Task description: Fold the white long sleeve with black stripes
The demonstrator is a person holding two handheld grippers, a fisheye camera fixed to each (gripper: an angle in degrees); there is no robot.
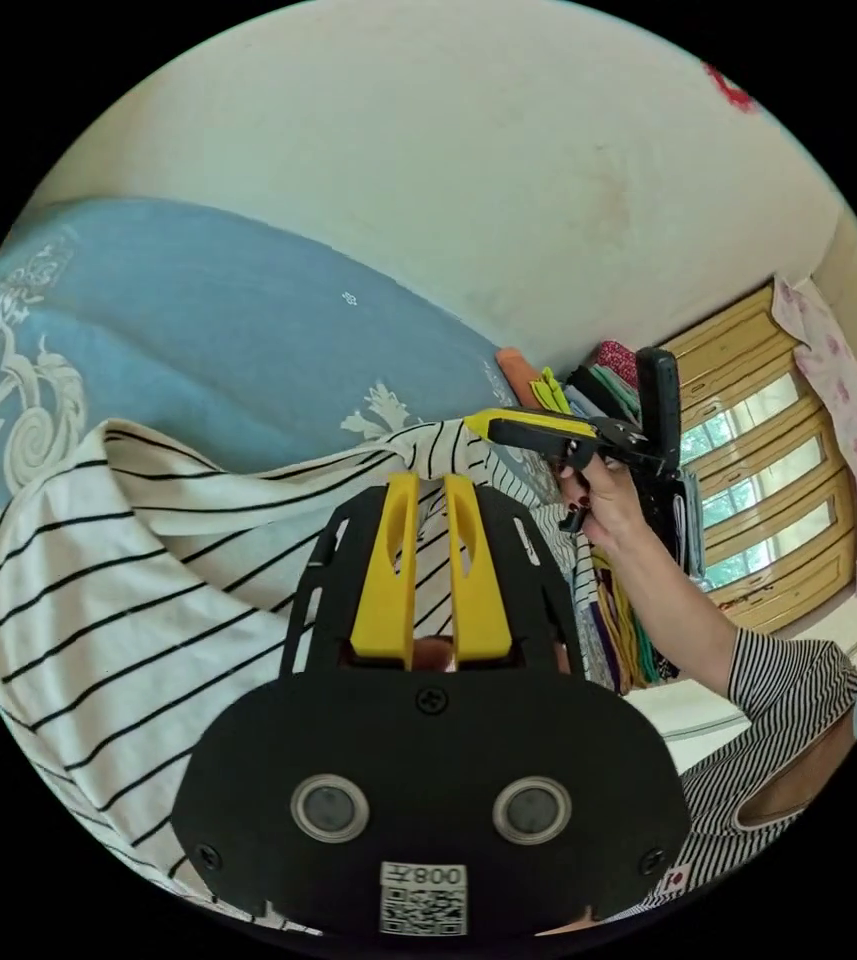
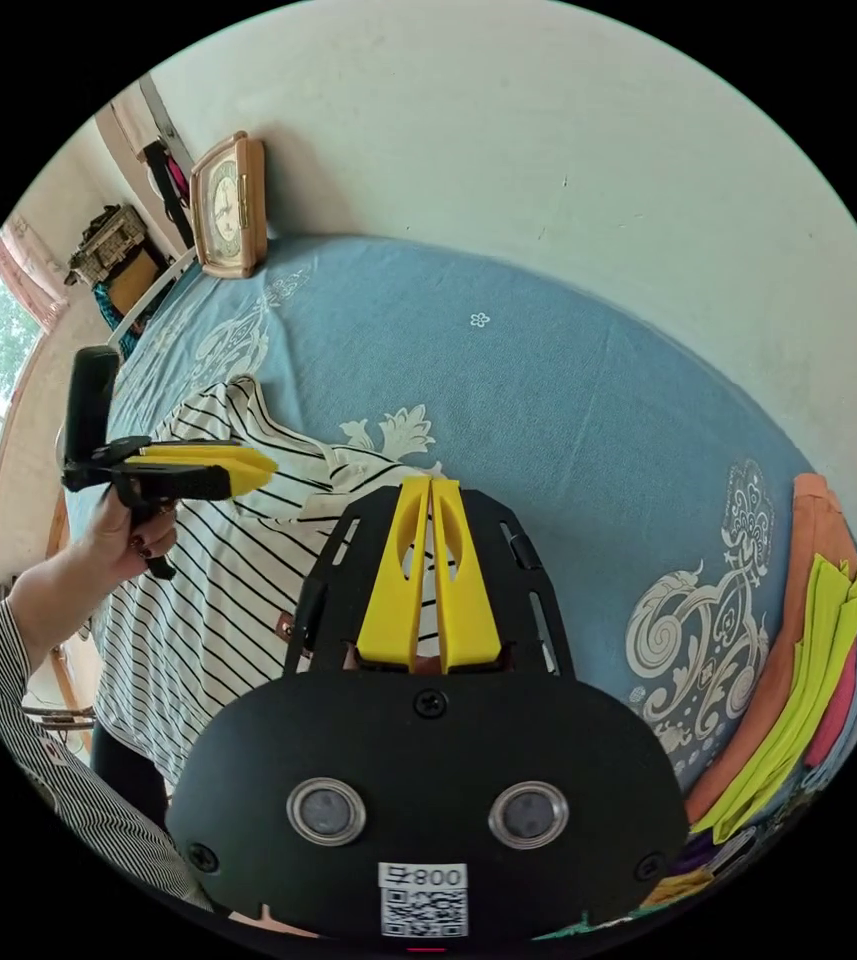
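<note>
Left gripper (image 1: 432,480) and right gripper (image 2: 431,485), nearest, each pinch the striped long-sleeve shirt (image 1: 128,560) with jaws closed on its upper edge. The shirt hangs slack between them over the blue bedspread (image 2: 568,400): light, limp cloth, best held at shoulders or hem corners. Beyond lie stacked clothes (image 2: 808,660).

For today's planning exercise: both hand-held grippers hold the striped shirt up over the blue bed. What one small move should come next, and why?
Probably lower both together and lay the striped shirt flat on the blue bedspread. The left hand-held gripper and right hand-held gripper each pinch its top edge, and the cloth hangs bunched and sagging between them, so it likely needs spreading before any fold.
</note>
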